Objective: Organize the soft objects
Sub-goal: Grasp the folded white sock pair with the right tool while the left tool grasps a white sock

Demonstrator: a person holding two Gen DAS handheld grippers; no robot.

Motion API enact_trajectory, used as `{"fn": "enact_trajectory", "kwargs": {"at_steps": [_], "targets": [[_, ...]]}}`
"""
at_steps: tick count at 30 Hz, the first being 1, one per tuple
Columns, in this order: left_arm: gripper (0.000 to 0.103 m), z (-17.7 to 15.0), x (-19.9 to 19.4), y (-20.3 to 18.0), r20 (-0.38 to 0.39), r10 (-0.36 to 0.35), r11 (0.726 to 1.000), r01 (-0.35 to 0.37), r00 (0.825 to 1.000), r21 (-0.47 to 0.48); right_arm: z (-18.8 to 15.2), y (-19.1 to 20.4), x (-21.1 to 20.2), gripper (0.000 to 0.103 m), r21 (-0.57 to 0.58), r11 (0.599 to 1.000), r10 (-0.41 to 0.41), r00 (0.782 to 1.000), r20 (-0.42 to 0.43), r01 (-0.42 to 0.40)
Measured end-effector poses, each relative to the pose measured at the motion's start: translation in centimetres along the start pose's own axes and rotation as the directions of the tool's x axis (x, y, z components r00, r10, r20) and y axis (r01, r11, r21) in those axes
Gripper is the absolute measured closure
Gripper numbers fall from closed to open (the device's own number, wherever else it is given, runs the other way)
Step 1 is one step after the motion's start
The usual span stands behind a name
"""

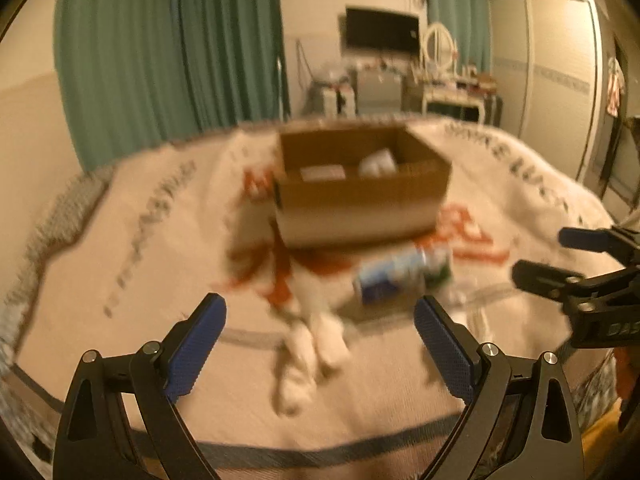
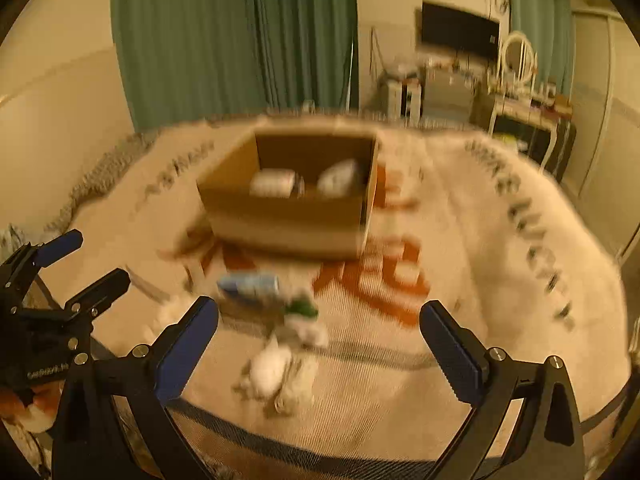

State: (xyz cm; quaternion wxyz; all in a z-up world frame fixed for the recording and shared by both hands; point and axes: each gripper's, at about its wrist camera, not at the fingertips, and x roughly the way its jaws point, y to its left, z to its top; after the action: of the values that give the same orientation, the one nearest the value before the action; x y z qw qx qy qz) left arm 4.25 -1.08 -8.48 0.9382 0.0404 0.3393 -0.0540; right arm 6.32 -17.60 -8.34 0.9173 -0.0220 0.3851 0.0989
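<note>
Both grippers wide open, nothing in either: left gripper (image 1: 320, 344), right gripper (image 2: 320, 350), side by side above the bed (image 1: 120, 260). Nearest, a pair of white socks (image 2: 276, 372) lies between the fingers' lines. Just beyond, a blue-white pack (image 2: 250, 286) with something green beside it, blurred, so I can't name it. Farther on, the box (image 2: 288, 224) sits open with two pale bundles (image 2: 274, 184) inside. So, by my read, two items stowed, roughly three left out on the bed.

left gripper (image 1: 320, 332), right gripper (image 2: 319, 338), jaws wide (nothing between), tilted down
</note>
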Motion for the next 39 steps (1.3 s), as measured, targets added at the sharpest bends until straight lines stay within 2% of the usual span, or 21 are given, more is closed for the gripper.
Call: {"fn": "enact_trajectory", "kwargs": {"at_steps": [1, 4, 7, 9, 13, 15, 17, 18, 19, 25, 29, 33, 36, 39], "targets": [[0.006, -0.6, 0.5, -0.3, -0.019, -0.001, 1.000, 0.001, 1.000, 0.008, -0.7, 0.0, 1.1, 0.010, -0.002, 1.000, -0.005, 1.000, -0.031, 0.005], [0.006, -1.9, 1.3, -1.3, -0.046, -0.003, 0.999, 0.005, 0.999, 0.033, -2.8, 0.0, 3.6, 0.018, 0.002, 1.000, 0.005, 0.994, -0.111, -0.005], [0.006, -2.5, 1.7, -1.9, -0.060, -0.019, 0.999, 0.022, 0.998, 0.040, -4.0, 0.4, 5.5, 0.032, -0.015, 1.000, -0.005, 0.985, -0.172, 0.002], [0.006, -2.8, 1.8, -2.1, -0.073, -0.027, 0.998, 0.031, 0.997, 0.046, -4.5, 0.6, 6.3, 0.037, -0.018, 1.000, -0.002, 0.980, -0.199, -0.001], [0.006, -3.2, 2.0, -2.2, -0.089, -0.026, 0.998, 0.031, 0.996, 0.058, -5.1, 0.5, 7.2, 0.041, 0.011, 0.999, 0.034, 0.973, -0.227, -0.033], [0.006, -3.2, 2.2, -2.2, -0.099, -0.025, 0.998, 0.030, 0.995, 0.057, -5.3, 0.2, 7.8, 0.041, 0.056, 0.995, 0.090, 0.967, -0.239, -0.079], [0.006, -3.3, 2.4, -2.3, -0.105, -0.028, 0.998, 0.034, 0.994, 0.052, -5.4, 0.3, 8.0, 0.052, 0.069, 0.991, 0.126, 0.962, -0.241, -0.113], [0.006, -3.3, 2.3, -2.4, -0.106, -0.029, 0.998, 0.035, 0.994, 0.052, -5.4, 0.4, 7.9, 0.065, 0.071, 0.988, 0.152, 0.959, -0.240, -0.139], [0.006, -3.2, 2.2, -2.5, -0.106, -0.030, 0.998, 0.036, 0.994, 0.052, -5.3, 0.5, 7.6, 0.073, 0.070, 0.984, 0.174, 0.957, -0.233, -0.162], [0.006, -3.0, 1.8, -3.8, -0.107, -0.043, 0.997, 0.049, 0.993, 0.056, -4.4, 0.4, 4.2, 0.073, 0.029, 0.988, 0.153, 0.977, -0.151, -0.150], [0.008, -3.2, 2.1, -5.3, -0.132, -0.084, 0.995, 0.089, 0.988, 0.036, -3.8, -0.6, 1.9, 0.073, 0.003, 0.997, 0.074, 0.993, -0.094, -0.074], [0.008, -3.4, 2.8, -7.4, -0.151, -0.121, 0.990, 0.130, 0.981, 0.046, -3.7, -2.0, 1.5, 0.073, 0.011, 0.999, 0.033, 0.996, -0.085, -0.032], [0.019, -3.2, 4.0, -8.6, -0.177, -0.157, 0.985, 0.167, 0.972, 0.040, -4.0, -2.7, 1.9, 0.073, 0.010, 1.000, 0.017, 0.996, -0.091, -0.016], [0.020, -3.2, 5.4, -9.3, -0.204, -0.166, 0.983, 0.177, 0.965, 0.037, -4.2, -3.3, 2.2, 0.073, 0.017, 1.000, 0.016, 0.995, -0.096, -0.014]]}}
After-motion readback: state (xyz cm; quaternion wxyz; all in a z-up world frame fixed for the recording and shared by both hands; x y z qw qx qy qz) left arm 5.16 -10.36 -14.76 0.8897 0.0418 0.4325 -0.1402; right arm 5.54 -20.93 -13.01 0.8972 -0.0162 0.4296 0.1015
